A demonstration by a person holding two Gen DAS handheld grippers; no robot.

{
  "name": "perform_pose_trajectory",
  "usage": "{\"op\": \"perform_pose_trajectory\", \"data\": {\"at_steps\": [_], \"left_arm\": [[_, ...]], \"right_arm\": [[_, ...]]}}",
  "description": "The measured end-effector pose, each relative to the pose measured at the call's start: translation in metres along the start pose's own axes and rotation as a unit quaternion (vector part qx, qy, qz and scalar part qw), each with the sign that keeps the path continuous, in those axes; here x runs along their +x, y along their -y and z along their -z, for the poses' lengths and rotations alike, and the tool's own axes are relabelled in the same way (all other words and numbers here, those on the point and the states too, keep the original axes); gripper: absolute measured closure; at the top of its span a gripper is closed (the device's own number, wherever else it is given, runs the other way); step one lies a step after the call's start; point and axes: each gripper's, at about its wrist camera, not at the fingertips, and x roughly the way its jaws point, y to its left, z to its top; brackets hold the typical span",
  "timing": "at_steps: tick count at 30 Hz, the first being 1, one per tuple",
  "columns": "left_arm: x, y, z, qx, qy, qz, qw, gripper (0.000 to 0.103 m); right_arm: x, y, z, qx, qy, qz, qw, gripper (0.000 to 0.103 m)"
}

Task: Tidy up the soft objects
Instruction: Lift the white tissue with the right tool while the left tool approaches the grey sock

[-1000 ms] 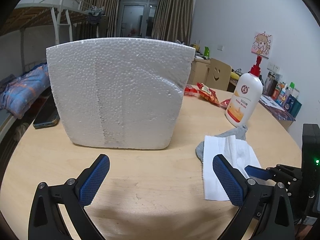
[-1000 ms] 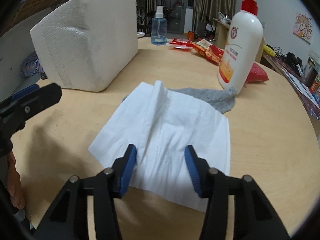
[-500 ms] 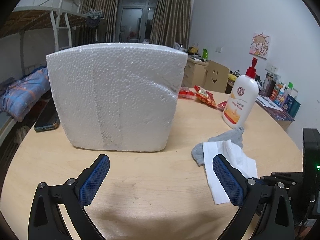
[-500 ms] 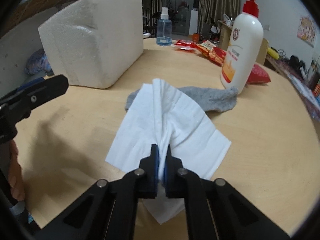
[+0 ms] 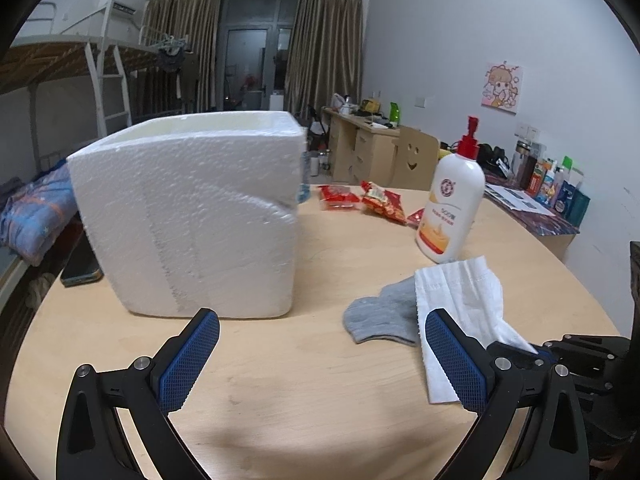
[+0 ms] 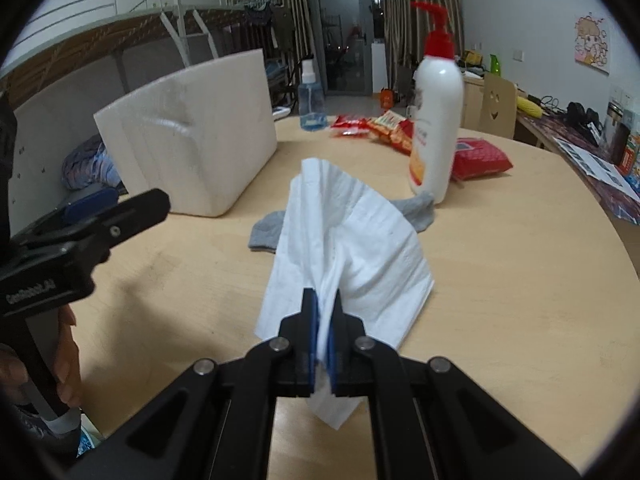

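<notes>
At the bottom centre of the right wrist view, the right gripper (image 6: 322,344) has its two blue pads pressed together on a bunched fold of the white tissue (image 6: 352,248). The sheet fans out from the pinch toward the middle of the frame, its far edge lifted and its lower corner hanging below the jaws. In the left wrist view the same tissue (image 5: 460,304) sits at lower right, running down into the black tip of the right gripper (image 5: 538,350) at the right edge.

The left gripper (image 5: 322,360) fills the bottom of its own view with its jaws wide apart; nothing is between the blue pads, only bare table (image 5: 304,380) beneath. In the right wrist view it shows as a black arm at left (image 6: 92,222), with fingers (image 6: 66,364) of a hand wrapped around its handle at lower left.

One grey sock (image 5: 380,316) lies flat on the round wooden table, partly under the tissue, just in front of the pump bottle (image 5: 452,204).

One white foam box (image 5: 192,220) stands at centre left, open at the top; its inside cannot be seen. One clear spray bottle (image 6: 311,98) stands behind it. One white pump bottle with a red head stands right of centre. Red snack packets (image 6: 384,128) lie in the upper middle, at least three, plus one red flat pack (image 6: 480,158) behind the pump bottle. One phone (image 5: 80,268) rests at the table's left edge.
</notes>
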Motion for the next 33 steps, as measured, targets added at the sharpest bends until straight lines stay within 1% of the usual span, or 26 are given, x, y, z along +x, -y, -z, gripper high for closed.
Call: {"op": "perform_pose_trajectory", "data": {"at_steps": [4,10,18,23,31,33], "left_arm": [[0.004,0.012,-0.002,0.008,-0.001,0.005,1.0,0.0],[0.014,0.027,-0.005,0.015,-0.01,0.011,0.9998,0.0],[0.028,0.045,-0.005,0.023,-0.028,0.025,0.999,0.0],[0.042,0.056,-0.005,0.026,-0.047,0.017,0.9984,0.0],[0.062,0.065,-0.009,0.018,-0.073,0.019,0.997,0.0],[0.066,0.069,-0.01,0.024,-0.077,0.019,0.9966,0.0]], "right_arm": [[-0.012,0.012,0.0,0.011,0.016,0.006,1.0,0.096],[-0.02,0.031,0.002,0.027,0.03,0.017,0.999,0.096],[-0.033,0.049,0.011,0.042,0.041,0.028,0.998,0.096],[-0.038,0.059,0.016,0.054,0.044,0.034,0.997,0.096],[-0.039,0.076,0.023,0.064,0.047,0.031,0.996,0.096],[-0.039,0.079,0.024,0.065,0.049,0.029,0.996,0.096]]}}
